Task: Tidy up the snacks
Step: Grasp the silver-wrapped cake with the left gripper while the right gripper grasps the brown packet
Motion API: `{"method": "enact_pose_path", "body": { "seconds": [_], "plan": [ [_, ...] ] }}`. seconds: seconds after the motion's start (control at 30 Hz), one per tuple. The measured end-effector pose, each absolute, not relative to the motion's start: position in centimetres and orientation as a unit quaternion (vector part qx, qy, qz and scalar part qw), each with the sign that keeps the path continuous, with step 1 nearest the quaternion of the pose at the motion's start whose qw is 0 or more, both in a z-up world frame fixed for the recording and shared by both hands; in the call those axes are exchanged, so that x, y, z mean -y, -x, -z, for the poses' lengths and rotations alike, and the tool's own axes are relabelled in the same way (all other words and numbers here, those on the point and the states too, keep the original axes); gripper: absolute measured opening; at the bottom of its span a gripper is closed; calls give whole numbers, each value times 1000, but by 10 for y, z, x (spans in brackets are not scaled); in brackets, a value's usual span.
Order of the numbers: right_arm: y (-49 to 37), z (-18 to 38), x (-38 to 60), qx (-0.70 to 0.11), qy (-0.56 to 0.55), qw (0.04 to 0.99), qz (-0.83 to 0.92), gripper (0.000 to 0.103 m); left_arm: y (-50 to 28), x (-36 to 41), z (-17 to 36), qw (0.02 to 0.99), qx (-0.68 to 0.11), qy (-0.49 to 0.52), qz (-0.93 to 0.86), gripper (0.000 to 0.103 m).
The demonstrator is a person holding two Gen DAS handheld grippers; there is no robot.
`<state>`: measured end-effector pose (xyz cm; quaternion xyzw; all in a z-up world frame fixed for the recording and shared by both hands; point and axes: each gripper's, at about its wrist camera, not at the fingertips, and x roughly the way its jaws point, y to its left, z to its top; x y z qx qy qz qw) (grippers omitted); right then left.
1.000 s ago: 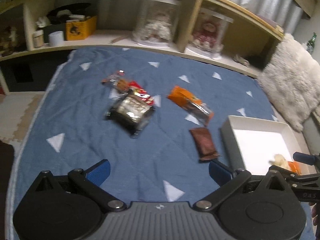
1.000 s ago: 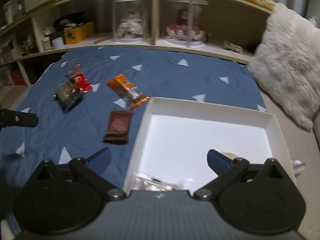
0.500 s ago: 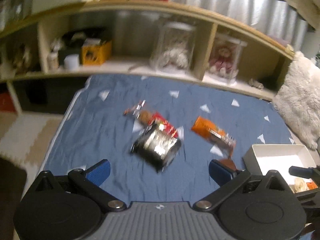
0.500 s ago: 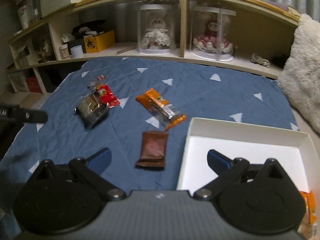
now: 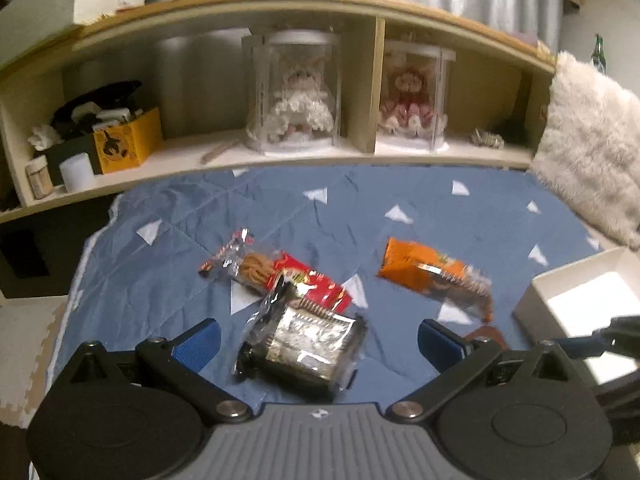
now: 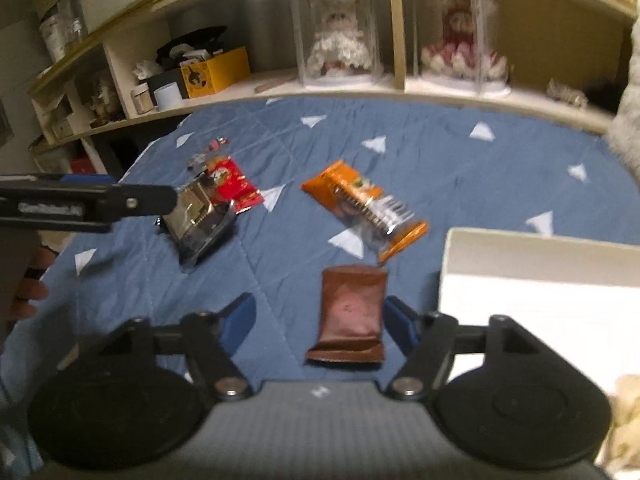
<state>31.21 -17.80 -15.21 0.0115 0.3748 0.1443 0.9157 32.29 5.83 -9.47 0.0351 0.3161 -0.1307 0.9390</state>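
Several snack packs lie on a blue bedspread [image 5: 168, 280]. In the left wrist view a dark silver-printed pack [image 5: 304, 348] sits between the fingers of my left gripper [image 5: 318, 344], which stands open and clear of it. Behind it are a red pack [image 5: 308, 280] and an orange pack [image 5: 432, 276]. In the right wrist view a brown packet [image 6: 350, 312] lies between the fingers of my right gripper [image 6: 319, 322]. Its jaws are closing; the left pad is still well off the packet. The left gripper [image 6: 100, 202] reaches in beside the dark pack [image 6: 198, 216].
A white box [image 6: 520, 256] stands on the bedspread right of the brown packet, with a pale snack at its near corner. A low wooden shelf [image 5: 360, 152] with two doll cases and a yellow box runs along the back. A fluffy cushion [image 5: 592, 160] lies at right.
Both grippers moved left and down toward the snacks. The left one came over the dark pack. The right one left the white box, reached the brown packet, and its jaws narrowed.
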Motion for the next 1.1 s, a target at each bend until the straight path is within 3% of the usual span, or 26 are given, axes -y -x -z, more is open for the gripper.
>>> {"method": "enact_pose_path", "body": {
  "seconds": [0.33, 0.57, 0.87, 1.1],
  "plan": [
    [-337, 179, 165, -402, 39, 908, -114, 68, -350, -56, 130, 928, -336, -54, 149, 103],
    [-339, 188, 161, -410, 70, 903, -107, 46, -362, -59, 136, 926, -344, -26, 150, 103],
    [-324, 185, 157, -413, 79, 898, -130, 44, -353, -53, 135, 900, -395, -23, 181, 101],
    [-300, 183, 148, -428, 78, 888, -147, 44, -344, -34, 138, 891, -428, -49, 143, 78]
  ]
}}
